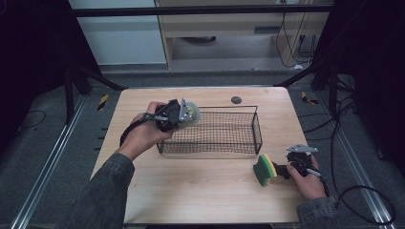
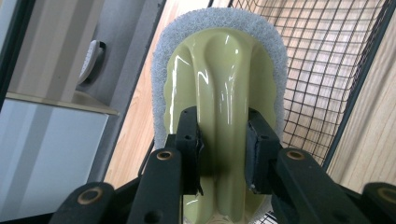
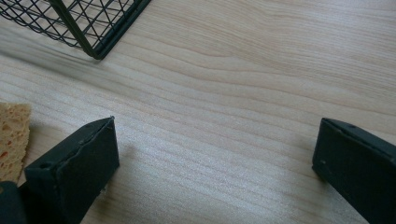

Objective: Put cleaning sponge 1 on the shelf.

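Note:
My left gripper [image 1: 184,114] is shut on a scrubber [image 1: 192,113] and holds it at the left end of a black wire basket [image 1: 258,128]. In the left gripper view the jaws [image 2: 223,144] clamp the ridge of the scrubber's pale green glossy handle [image 2: 219,70], which has a white scouring pad around its rim, with the basket mesh [image 2: 322,70] behind it. A green and yellow sponge [image 1: 264,170] lies on the table by my right gripper [image 1: 282,171]. The right gripper [image 3: 215,140] stands open over bare wood, the sponge's yellow edge [image 3: 11,135] just outside one jaw.
The wooden table [image 1: 200,191] has a small dark round disc [image 1: 236,100] near its far edge behind the basket. A basket corner [image 3: 93,28] shows ahead of the right gripper. Dark stands and cables surround the table on the floor.

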Tool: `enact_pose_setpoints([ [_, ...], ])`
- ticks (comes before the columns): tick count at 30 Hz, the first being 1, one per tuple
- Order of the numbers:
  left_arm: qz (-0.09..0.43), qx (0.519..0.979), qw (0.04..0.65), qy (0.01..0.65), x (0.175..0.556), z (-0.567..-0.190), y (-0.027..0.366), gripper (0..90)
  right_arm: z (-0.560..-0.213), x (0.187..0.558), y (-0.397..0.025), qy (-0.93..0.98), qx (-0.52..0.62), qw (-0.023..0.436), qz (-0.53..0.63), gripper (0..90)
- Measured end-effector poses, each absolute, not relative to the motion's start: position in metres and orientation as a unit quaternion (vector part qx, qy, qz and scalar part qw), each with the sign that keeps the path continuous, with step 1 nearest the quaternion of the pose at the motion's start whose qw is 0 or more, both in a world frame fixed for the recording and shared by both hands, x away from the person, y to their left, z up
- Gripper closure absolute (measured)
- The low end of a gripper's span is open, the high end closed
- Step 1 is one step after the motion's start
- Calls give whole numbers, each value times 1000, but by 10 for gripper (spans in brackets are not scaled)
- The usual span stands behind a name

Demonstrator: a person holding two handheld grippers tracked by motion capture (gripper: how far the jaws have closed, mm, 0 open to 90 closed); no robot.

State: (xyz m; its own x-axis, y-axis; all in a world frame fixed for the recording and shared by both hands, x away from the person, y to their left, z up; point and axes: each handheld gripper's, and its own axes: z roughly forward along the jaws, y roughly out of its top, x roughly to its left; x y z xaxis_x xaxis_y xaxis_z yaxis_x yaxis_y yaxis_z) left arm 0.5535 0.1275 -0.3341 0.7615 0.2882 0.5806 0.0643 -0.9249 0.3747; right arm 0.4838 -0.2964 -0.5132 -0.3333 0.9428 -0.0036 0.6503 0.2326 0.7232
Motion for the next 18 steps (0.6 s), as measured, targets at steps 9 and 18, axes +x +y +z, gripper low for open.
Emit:
enact_pose_setpoints([
  [9, 326, 931, 147, 71, 564, -347, 125, 705, -513, 484, -296, 751, 530, 228, 321, 7],
  [18, 322, 938, 122, 51, 572, -359, 126, 705, -513, 484, -296, 751, 530, 229, 320, 7],
])
